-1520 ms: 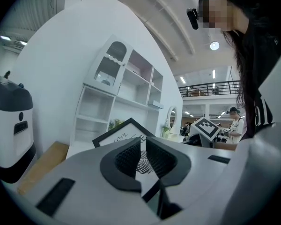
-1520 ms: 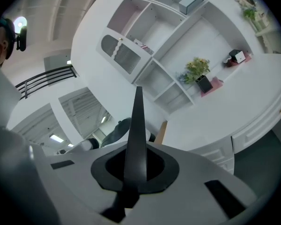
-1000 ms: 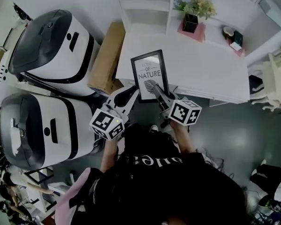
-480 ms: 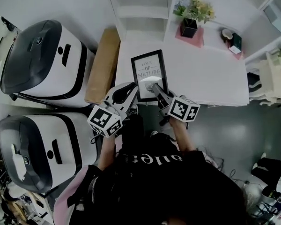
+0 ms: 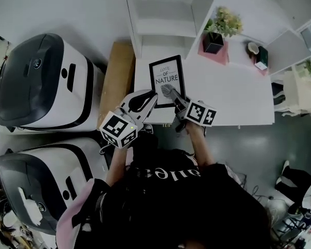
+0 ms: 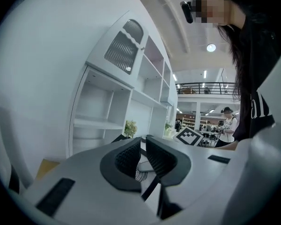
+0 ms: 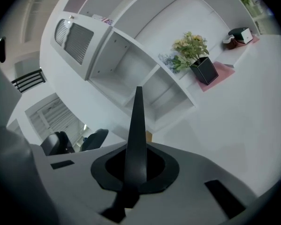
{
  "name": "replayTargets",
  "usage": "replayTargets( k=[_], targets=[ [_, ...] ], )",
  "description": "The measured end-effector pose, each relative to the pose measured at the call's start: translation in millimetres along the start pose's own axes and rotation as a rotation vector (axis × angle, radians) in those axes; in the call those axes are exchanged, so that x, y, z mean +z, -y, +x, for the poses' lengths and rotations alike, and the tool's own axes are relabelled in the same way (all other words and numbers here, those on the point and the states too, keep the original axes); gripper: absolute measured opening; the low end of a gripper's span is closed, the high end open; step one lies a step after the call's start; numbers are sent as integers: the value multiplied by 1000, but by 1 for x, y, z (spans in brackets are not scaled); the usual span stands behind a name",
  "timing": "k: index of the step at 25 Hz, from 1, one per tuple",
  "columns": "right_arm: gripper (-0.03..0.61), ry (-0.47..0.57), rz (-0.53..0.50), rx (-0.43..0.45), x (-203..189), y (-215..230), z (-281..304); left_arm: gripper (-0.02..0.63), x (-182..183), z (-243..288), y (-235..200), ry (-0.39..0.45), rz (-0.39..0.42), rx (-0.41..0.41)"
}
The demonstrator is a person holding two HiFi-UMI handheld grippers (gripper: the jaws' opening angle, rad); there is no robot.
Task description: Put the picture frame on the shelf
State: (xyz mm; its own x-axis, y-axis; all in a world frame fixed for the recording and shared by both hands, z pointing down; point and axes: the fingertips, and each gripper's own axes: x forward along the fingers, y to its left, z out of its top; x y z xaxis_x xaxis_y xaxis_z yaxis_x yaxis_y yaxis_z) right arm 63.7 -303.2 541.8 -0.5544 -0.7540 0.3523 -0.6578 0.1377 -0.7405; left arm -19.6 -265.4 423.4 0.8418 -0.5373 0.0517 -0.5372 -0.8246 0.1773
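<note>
The black picture frame (image 5: 166, 79), with a feather print, hangs face up over the near left part of the white table (image 5: 233, 87). My right gripper (image 5: 175, 96) is shut on its lower right edge. In the right gripper view the frame (image 7: 136, 139) stands edge-on between the jaws of that gripper (image 7: 136, 168). My left gripper (image 5: 152, 97) sits at the frame's lower left corner. Its pads (image 6: 126, 158) are drawn together to a slit with nothing clamped, and the print shows just beyond them. The white shelf unit (image 5: 166, 19) stands behind the table with open compartments.
A potted plant (image 5: 220, 27) on a pink mat and small items (image 5: 259, 43) stand at the table's back right. A cardboard box (image 5: 116, 79) leans left of the table. Two big white and black machines (image 5: 41, 82) (image 5: 46, 185) fill the left side.
Both grippers and the frame have moved forward, from the table's near edge to over the table, closer to the shelf. The right grip on the frame is unchanged.
</note>
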Motion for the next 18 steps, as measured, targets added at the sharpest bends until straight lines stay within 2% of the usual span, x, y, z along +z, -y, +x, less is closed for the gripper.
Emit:
replayTargets(
  k=[3, 10, 18],
  targets=[
    [52, -2, 50, -19, 10, 15, 31, 44, 0, 3, -22, -4, -11, -18],
    [52, 8, 242, -39, 39, 61, 97, 44, 1, 13, -58, -12, -29, -51],
    [52, 30, 312, -132, 71, 110, 151, 44, -6, 17, -86, -42, -51, -52]
  ],
)
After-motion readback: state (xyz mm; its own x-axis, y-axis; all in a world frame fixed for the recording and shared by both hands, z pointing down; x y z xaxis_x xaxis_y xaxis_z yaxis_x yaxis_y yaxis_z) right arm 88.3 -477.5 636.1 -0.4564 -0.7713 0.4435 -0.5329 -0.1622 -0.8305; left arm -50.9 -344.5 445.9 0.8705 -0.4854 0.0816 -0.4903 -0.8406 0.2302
